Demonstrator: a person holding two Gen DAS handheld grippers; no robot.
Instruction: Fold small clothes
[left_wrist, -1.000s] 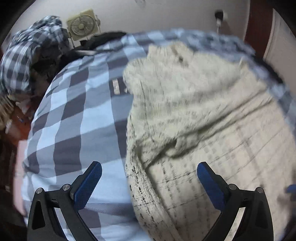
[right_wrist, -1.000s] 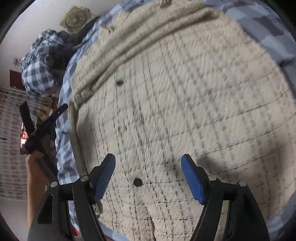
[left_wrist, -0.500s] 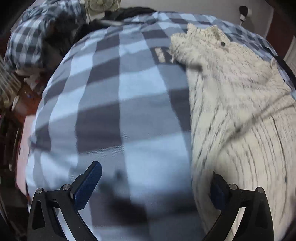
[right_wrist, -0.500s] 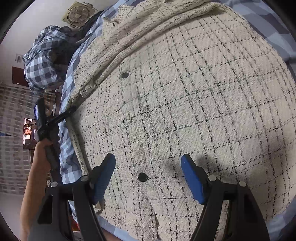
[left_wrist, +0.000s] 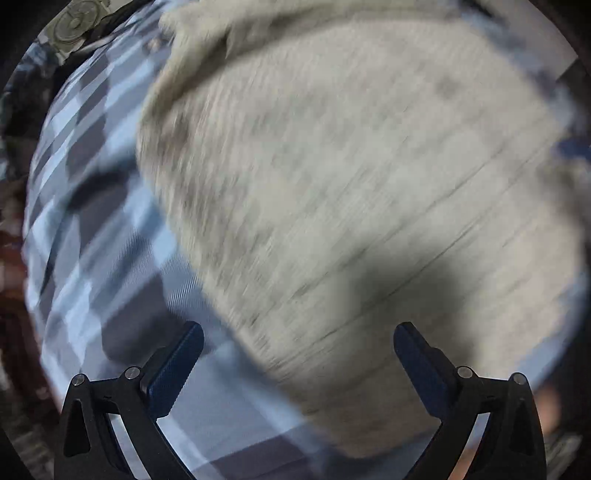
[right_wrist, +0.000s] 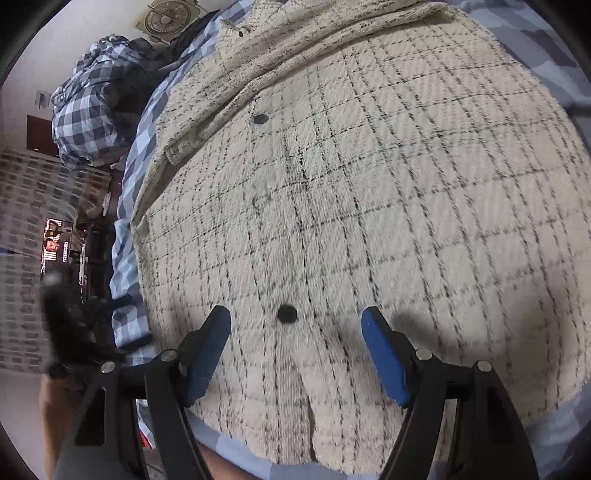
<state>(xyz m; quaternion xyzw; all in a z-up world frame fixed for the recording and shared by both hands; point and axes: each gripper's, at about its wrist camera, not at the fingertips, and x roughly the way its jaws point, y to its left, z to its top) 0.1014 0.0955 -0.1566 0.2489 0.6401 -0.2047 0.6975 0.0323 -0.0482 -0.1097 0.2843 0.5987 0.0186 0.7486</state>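
A cream jacket (right_wrist: 369, 206) with thin black check lines and black buttons (right_wrist: 287, 314) lies spread flat on a blue-and-grey checked bed cover (right_wrist: 127, 206). A sleeve (right_wrist: 295, 48) lies folded across its far part. My right gripper (right_wrist: 295, 350) is open and empty, just above the jacket's near hem. In the blurred left wrist view the jacket (left_wrist: 351, 184) fills the right side and the bed cover (left_wrist: 96, 229) the left. My left gripper (left_wrist: 297, 363) is open and empty over the jacket's near left edge. It also shows as a dark blur in the right wrist view (right_wrist: 70, 325).
A pile of checked bedding (right_wrist: 88, 114) sits at the bed's far left corner. A fan (right_wrist: 166, 18) stands against the wall behind it. The bed's left edge drops to a dark floor area with a lit screen (right_wrist: 57, 247).
My left gripper has swung right, from over the bare bed cover to over the jacket's left edge. My right gripper has held nearly still above the hem.
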